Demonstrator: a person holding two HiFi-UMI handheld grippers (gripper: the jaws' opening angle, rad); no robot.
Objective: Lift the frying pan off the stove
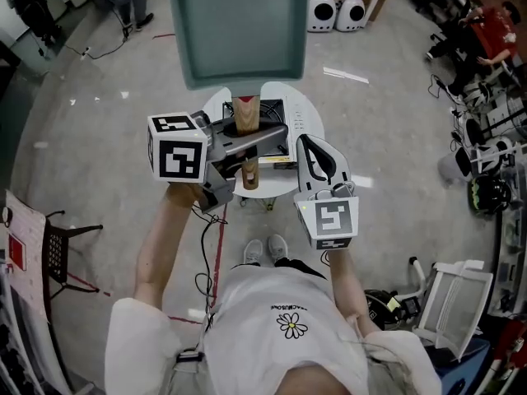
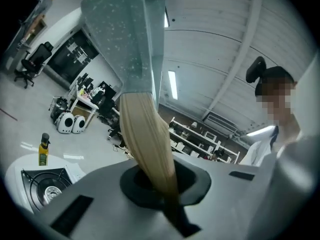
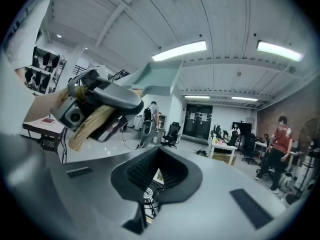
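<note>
The frying pan (image 1: 239, 23), square and grey-green, hangs high in the air close under the head camera, well above the black stove (image 1: 277, 112). My left gripper (image 1: 247, 142) is shut on its wooden handle (image 1: 245, 115). In the left gripper view the handle (image 2: 147, 144) runs up from between the pads to the pan (image 2: 125, 34), and the stove (image 2: 45, 186) lies far below. My right gripper (image 1: 318, 161) floats beside it on the right, shut and empty. Through the notch of its jaws (image 3: 157, 184) a stove burner (image 3: 149, 196) shows.
The stove stands on a small round white table (image 1: 309, 109), with an oil bottle (image 1: 250, 175) near its front edge. Two white rounded devices (image 1: 336, 11) sit on the floor behind. A black chair (image 1: 58, 249) is at left, a white rack (image 1: 453, 299) at right, people farther off.
</note>
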